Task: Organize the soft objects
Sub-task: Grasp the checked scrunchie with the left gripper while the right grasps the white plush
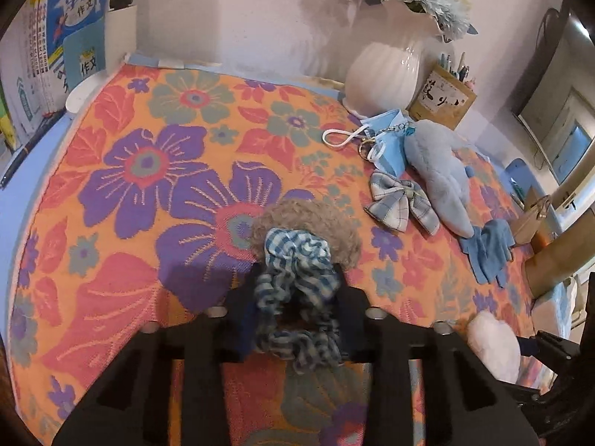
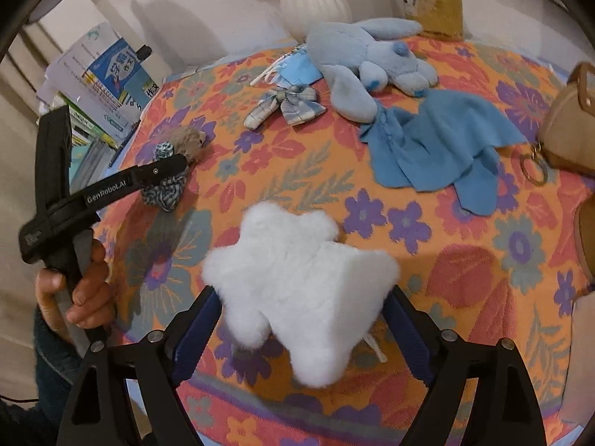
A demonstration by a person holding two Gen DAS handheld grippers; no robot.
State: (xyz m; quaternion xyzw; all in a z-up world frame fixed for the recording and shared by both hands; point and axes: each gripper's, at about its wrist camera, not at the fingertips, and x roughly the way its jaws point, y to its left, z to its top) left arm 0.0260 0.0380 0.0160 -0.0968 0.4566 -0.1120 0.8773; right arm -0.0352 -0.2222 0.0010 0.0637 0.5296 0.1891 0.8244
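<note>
My left gripper (image 1: pixel 297 297) clamps a blue checked scrunchie (image 1: pixel 297 297) against a curly tan pompom (image 1: pixel 308 219); my right gripper (image 2: pixel 301 319) pinches a fluffy white star (image 2: pixel 297 290) above the floral cloth.

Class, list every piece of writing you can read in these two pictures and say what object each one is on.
"GenRobot.AI": on the left gripper, in the right wrist view.
"学霸 作文": on the tall blue book.
"作文": on the smaller blue book.
Brush characters on the pen holder: not clearly readable.
Small print on the other books: too blurred.
</note>
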